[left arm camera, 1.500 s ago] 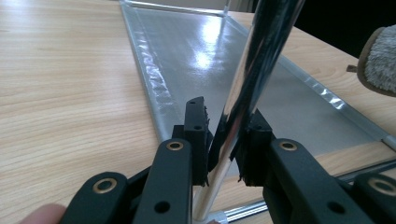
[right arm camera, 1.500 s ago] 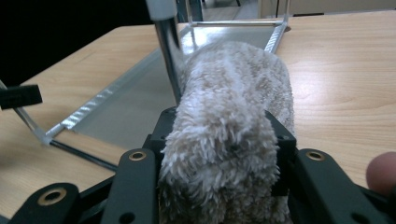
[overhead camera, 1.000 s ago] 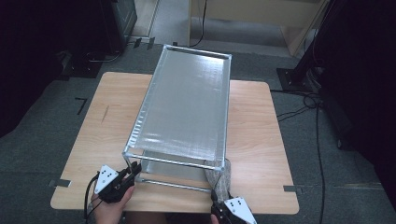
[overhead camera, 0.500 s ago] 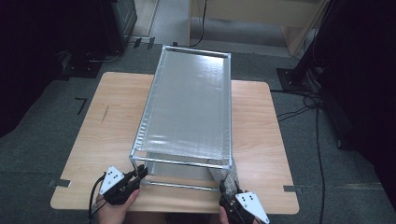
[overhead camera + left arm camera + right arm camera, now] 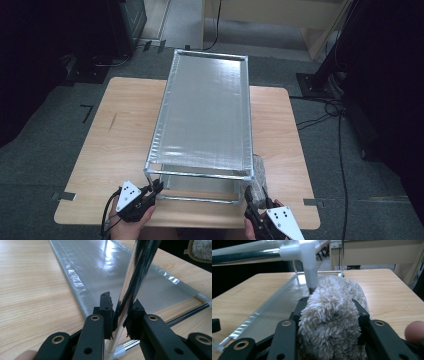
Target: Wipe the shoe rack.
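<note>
A two-tier metal rack [image 5: 199, 175] with silver fabric shelves stands lengthwise on the wooden table [image 5: 120, 140]. My left gripper [image 5: 156, 188] is at its near left corner, shut on the chrome upright pole [image 5: 135, 277], which the pads [image 5: 106, 312] pinch from both sides. My right gripper [image 5: 252, 204] is at the near right corner, shut on a fluffy grey-beige slipper [image 5: 258, 172]. In the right gripper view the slipper [image 5: 332, 312] bulges between the jaws, just below the rack's white corner joint [image 5: 308, 255]. The lower shelf [image 5: 100, 270] lies flat on the table.
The table's near edge runs just behind both hands. Black cables [image 5: 340, 130] trail over the grey floor on the right. Dark equipment [image 5: 100, 30] stands at the back left and a light wooden cabinet [image 5: 280, 20] at the back.
My right gripper has risen and drifted slightly right with the slipper in it. The left gripper has stayed on the pole.
</note>
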`<state>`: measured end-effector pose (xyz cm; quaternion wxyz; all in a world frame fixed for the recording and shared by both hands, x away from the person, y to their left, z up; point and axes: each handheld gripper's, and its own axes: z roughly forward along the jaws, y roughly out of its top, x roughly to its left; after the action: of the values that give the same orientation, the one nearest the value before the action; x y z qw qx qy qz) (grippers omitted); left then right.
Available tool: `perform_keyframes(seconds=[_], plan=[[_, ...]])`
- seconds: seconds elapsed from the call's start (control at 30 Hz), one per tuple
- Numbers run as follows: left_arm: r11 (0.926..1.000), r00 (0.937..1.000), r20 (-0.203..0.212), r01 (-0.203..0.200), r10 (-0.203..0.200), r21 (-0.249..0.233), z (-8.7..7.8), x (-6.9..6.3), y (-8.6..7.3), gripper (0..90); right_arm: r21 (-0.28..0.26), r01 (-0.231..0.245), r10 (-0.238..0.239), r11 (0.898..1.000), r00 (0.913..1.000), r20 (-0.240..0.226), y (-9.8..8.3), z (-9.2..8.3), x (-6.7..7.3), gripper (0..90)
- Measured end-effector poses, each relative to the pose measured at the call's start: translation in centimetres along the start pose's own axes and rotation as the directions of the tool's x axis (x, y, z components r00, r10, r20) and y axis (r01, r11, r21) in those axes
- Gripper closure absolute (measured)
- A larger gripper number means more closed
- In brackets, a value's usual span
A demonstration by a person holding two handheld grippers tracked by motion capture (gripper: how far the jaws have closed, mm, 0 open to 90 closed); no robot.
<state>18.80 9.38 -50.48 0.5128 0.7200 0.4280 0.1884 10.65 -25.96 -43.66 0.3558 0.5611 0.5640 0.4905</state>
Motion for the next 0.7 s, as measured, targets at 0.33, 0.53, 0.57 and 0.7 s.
perform_keyframes(seconds=[0.33, 0.53, 0.57, 0.7], plan=[[1.0, 1.0, 0.007, 0.005, -0.005, -0.003, 0.1, -0.1, 0.0, 78.3, 0.018, 0.01, -0.01, 1.0, 0.9999, 0.011, -1.0, 0.8, -0.4, 59.8], [0.9999, 0.9997, 0.019, 0.013, -0.013, -0.002, 0.0, 0.1, -0.1, 78.0, 0.072, 0.024, -0.026, 0.997, 0.9995, 0.02, -2.9, 2.0, -0.7, 59.7], [0.9999, 0.9997, 0.021, 0.013, -0.013, -0.002, 0.0, 0.1, -0.1, 78.0, 0.075, 0.017, -0.019, 0.997, 0.9997, 0.017, -3.0, 2.1, -0.8, 59.8], [0.9999, 0.9994, 0.032, 0.017, -0.017, 0.0, 0.0, 0.1, -0.1, 77.8, 0.076, 0.024, -0.025, 0.997, 0.9996, 0.016, -3.1, 2.5, -0.9, 60.0]])
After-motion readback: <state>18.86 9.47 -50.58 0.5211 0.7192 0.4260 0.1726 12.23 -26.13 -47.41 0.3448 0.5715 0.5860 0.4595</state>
